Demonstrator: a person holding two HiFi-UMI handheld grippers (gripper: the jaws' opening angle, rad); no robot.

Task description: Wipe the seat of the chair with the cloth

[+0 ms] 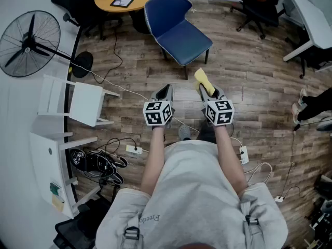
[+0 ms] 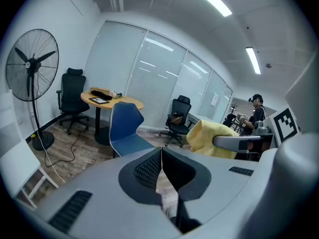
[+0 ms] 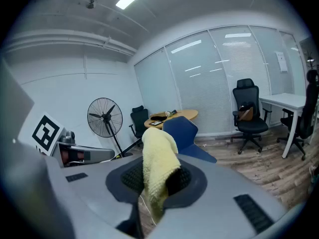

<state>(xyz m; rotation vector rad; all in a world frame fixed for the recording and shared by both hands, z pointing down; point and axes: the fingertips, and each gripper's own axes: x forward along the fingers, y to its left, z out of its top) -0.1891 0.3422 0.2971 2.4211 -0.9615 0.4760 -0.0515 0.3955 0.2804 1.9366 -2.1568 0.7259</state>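
R tool (image 1: 209, 91) clamping yellow cloth (image 1: 202, 79), L tool (image 1: 165, 93) shut, blue chair (image 1: 184, 39) ahead

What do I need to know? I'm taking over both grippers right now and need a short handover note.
Left gripper: jaws shut, empty.
Right gripper: shut on the yellow cloth, which sticks up past the jaws.
Blue chair: stands ahead of both grippers, with neither touching it. Its seat is bare.
Done: cloth is in hand.
Left: bring the cloth to the seat and wipe it. No wiping contact is made yet.
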